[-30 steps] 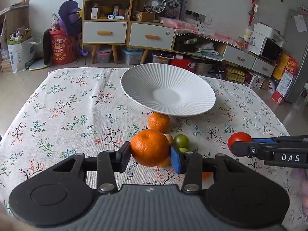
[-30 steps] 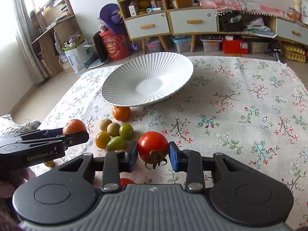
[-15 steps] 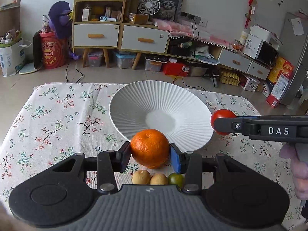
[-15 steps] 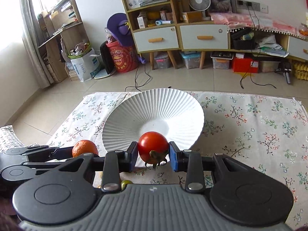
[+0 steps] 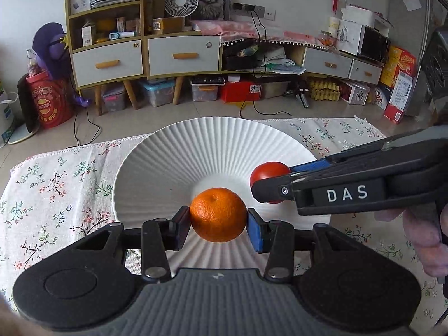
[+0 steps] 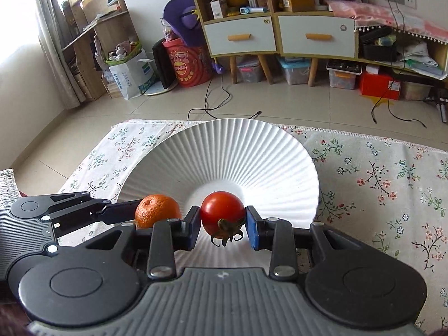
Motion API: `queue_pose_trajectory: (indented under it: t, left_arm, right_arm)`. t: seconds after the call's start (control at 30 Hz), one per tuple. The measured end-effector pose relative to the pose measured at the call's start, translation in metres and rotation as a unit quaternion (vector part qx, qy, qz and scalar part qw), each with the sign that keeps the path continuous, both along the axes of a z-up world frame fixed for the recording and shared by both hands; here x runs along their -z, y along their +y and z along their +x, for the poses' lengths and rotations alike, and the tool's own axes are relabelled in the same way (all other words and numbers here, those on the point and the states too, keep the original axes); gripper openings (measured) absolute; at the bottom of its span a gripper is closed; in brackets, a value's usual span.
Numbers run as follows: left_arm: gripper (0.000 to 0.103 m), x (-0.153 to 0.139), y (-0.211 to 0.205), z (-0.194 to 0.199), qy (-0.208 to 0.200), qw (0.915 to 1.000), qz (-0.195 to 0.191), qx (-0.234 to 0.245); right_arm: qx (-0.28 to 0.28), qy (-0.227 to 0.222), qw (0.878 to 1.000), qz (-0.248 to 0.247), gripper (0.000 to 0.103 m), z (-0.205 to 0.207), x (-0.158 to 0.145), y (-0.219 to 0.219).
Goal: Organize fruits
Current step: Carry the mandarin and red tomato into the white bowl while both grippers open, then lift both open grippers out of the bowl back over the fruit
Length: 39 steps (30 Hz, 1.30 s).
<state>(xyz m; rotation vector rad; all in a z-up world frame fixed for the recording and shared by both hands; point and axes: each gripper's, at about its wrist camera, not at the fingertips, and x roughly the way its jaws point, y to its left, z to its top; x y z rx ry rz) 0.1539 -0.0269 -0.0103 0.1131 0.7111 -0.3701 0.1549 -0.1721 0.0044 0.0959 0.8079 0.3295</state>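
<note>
My left gripper [image 5: 218, 222] is shut on an orange mandarin [image 5: 217, 214] and holds it over the near half of the white ribbed plate [image 5: 173, 156]. My right gripper [image 6: 223, 225] is shut on a red tomato [image 6: 222, 212] with its green stem hanging down, also over the plate [image 6: 238, 151]. In the left wrist view the tomato [image 5: 267, 171] sits just right of the mandarin. In the right wrist view the mandarin [image 6: 156, 210] sits just left of the tomato. The plate's bowl holds no fruit. The other loose fruits are hidden below the grippers.
The plate stands on a floral tablecloth [image 5: 56, 184] whose far edge [image 6: 364, 135] runs just behind it. Beyond lie a tiled floor, cabinets with drawers [image 5: 145, 56], a red drum [image 5: 51, 103] and storage boxes.
Both grippers have moved forward and up from the pile of loose fruit to above the plate, each still holding its fruit. The loose fruits have dropped out of view.
</note>
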Motion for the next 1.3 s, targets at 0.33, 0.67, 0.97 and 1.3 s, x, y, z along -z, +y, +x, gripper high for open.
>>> queue_pose_trajectory:
  t: [0.33, 0.67, 0.97, 1.3]
  left_arm:
    - [0.039, 0.005, -0.004, 0.008, 0.001, 0.9999, 0.014, 0.008]
    - [0.046, 0.0, -0.003, 0.009, 0.007, 0.9999, 0.013, 0.008]
    - [0.079, -0.024, 0.004, -0.015, 0.003, 0.9999, 0.012, 0.0]
    - [0.095, -0.049, 0.025, -0.053, 0.016, 0.9993, 0.029, -0.017]
  right_arm:
    - [0.001, 0.003, 1.0, 0.011, 0.031, 0.006, 0.008, -0.004]
    - [0.002, 0.002, 1.0, 0.022, 0.045, 0.004, 0.003, -0.006]
    - [0.023, -0.02, 0.999, 0.017, 0.073, -0.021, -0.031, -0.008]
    - [0.035, -0.032, 0.999, -0.01, 0.091, -0.059, -0.055, -0.005]
